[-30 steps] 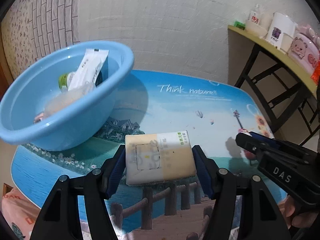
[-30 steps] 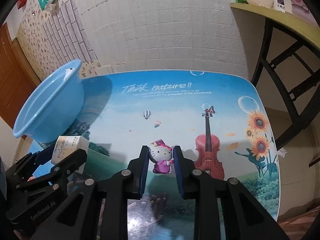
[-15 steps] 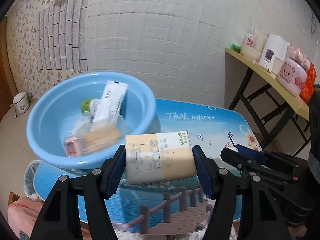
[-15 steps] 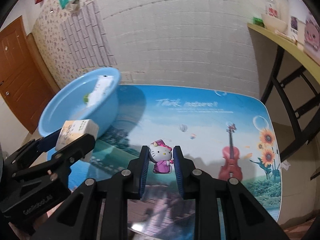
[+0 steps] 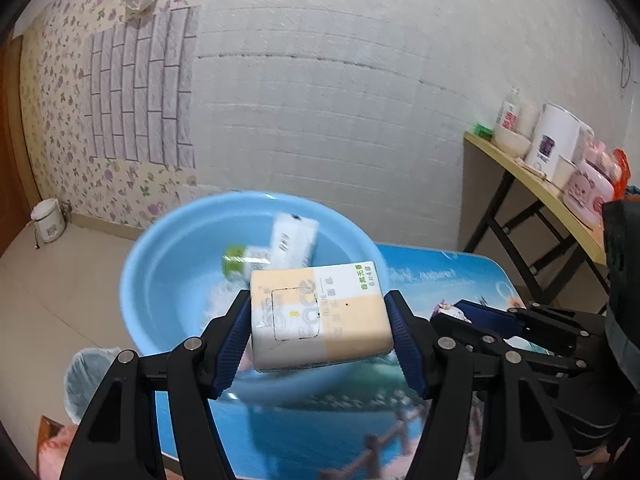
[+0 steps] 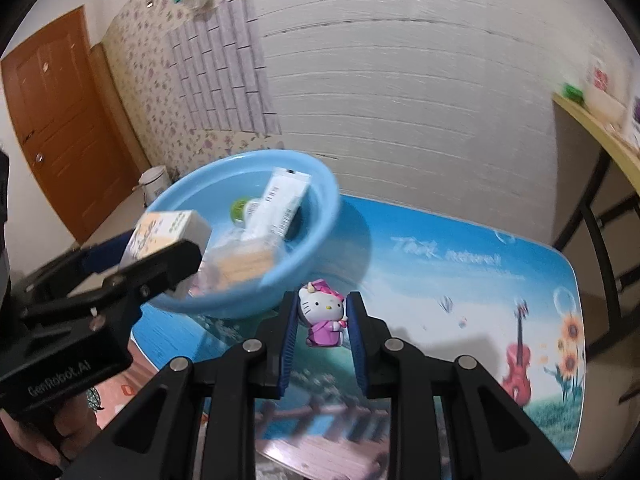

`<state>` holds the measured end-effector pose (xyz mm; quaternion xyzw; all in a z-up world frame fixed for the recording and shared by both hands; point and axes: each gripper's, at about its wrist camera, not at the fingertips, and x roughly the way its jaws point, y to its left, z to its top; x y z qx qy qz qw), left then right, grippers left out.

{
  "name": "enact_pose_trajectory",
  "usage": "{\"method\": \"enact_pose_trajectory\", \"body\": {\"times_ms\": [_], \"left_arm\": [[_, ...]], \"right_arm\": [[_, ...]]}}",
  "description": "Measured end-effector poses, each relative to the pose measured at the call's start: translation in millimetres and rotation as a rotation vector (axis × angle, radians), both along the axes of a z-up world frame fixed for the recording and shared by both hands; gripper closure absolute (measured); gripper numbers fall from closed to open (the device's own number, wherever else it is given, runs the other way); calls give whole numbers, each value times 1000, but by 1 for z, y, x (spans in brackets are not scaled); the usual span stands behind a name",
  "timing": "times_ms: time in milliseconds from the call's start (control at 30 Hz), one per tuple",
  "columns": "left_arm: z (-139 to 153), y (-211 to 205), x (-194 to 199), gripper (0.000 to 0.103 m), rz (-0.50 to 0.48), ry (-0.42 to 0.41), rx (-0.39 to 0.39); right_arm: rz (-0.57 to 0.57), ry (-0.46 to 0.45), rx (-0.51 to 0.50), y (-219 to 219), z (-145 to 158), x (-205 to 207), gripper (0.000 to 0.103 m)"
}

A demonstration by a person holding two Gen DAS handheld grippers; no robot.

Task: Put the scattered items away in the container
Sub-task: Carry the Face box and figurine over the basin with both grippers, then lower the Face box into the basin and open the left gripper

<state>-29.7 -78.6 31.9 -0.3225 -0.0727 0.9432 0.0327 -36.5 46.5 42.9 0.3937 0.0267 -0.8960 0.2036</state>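
Tissue pack (image 5: 320, 316), soft and light, squeezed across its ends in my left gripper (image 5: 320, 336); right gripper (image 6: 322, 328) clamps rigid cat figurine (image 6: 323, 318).

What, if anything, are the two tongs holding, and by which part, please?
Left tongs: tissue pack, by its short ends. Right tongs: cat figurine, by its sides.

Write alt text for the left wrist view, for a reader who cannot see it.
The left gripper clamps a cream-and-white rectangular tissue pack in front of a round light-blue plastic basin, which holds a white tube and a green-capped bottle. The basin sits on a blue scenic-print table; the right gripper enters from the right.
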Motion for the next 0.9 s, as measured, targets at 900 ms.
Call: {"method": "enact_pose_trajectory", "body": {"times_ms": [900], "left_arm": [[-41,-62,-80,38,58,-111,-116]], "right_arm": [[107,17,67,-95,-1,-83,78]]}}
